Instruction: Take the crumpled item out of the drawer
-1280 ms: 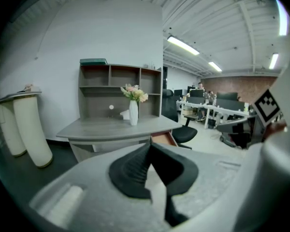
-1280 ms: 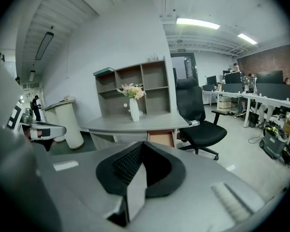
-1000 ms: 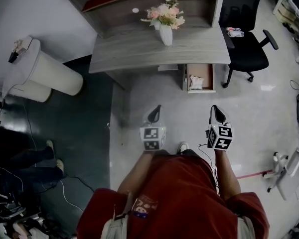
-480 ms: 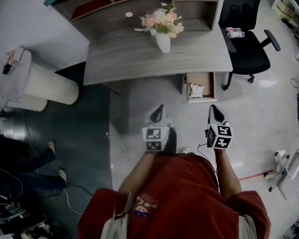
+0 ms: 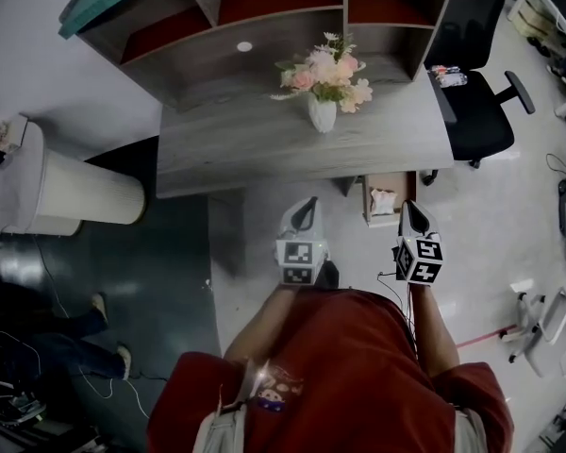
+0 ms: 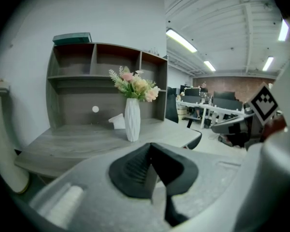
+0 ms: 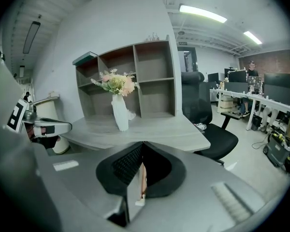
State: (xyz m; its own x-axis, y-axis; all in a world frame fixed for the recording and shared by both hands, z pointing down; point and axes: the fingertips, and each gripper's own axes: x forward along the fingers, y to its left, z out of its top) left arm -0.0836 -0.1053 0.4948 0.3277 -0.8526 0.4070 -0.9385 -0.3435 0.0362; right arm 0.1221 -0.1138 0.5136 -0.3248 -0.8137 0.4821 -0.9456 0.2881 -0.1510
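Crumpled white item (image 5: 382, 201) lies inside the open drawer (image 5: 370, 208), which juts out from under the desk's (image 5: 264, 140) front edge near its right corner. Both grippers are held in the air short of that edge. The left gripper (image 5: 307, 205) has its jaws pressed together with nothing between them, and the right gripper (image 5: 410, 208) is likewise closed and empty; in the head view its tip overlaps the drawer's right side. A white vase of flowers (image 5: 323, 113) stands on the desktop.
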